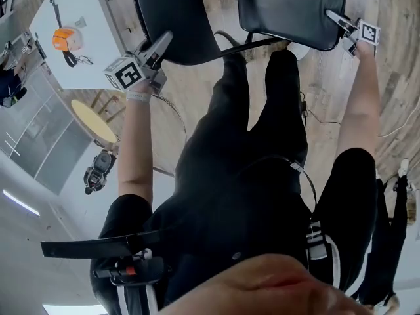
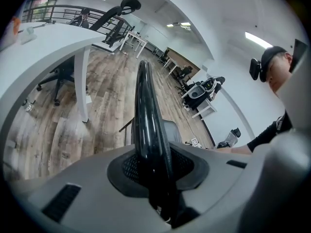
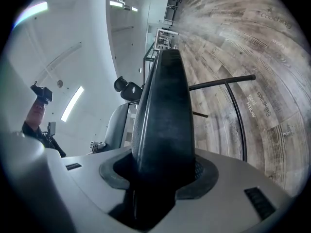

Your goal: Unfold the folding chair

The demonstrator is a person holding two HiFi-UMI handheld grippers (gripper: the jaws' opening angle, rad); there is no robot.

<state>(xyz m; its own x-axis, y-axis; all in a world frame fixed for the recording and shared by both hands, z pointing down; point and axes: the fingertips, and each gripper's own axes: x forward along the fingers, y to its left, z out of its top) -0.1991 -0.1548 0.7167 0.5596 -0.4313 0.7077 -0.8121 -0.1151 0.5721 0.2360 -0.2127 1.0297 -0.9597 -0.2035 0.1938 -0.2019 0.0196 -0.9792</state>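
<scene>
The folding chair hangs in front of me over the wooden floor, held by both grippers. My left gripper [image 1: 159, 46] is shut on the edge of its thin glossy black panel [image 1: 174, 18]. That panel [image 2: 148, 120] runs edge-on straight out from between the jaws in the left gripper view. My right gripper [image 1: 338, 21] is shut on the corner of the thick padded black panel [image 1: 289, 8]. The padded panel [image 3: 163, 125] fills the gap between the jaws in the right gripper view. A black frame tube [image 1: 252, 44] joins the two panels, and more of the tube [image 3: 228, 81] shows over the floor.
My legs in black trousers [image 1: 262, 117] stand just behind the chair. A white table [image 1: 82, 61] with an orange object [image 1: 65, 39] lies to the left, near a round yellow table [image 1: 92, 120]. A white desk [image 2: 48, 42] and office chairs [image 2: 206, 89] stand further off. A cable [image 1: 321, 118] lies on the floor.
</scene>
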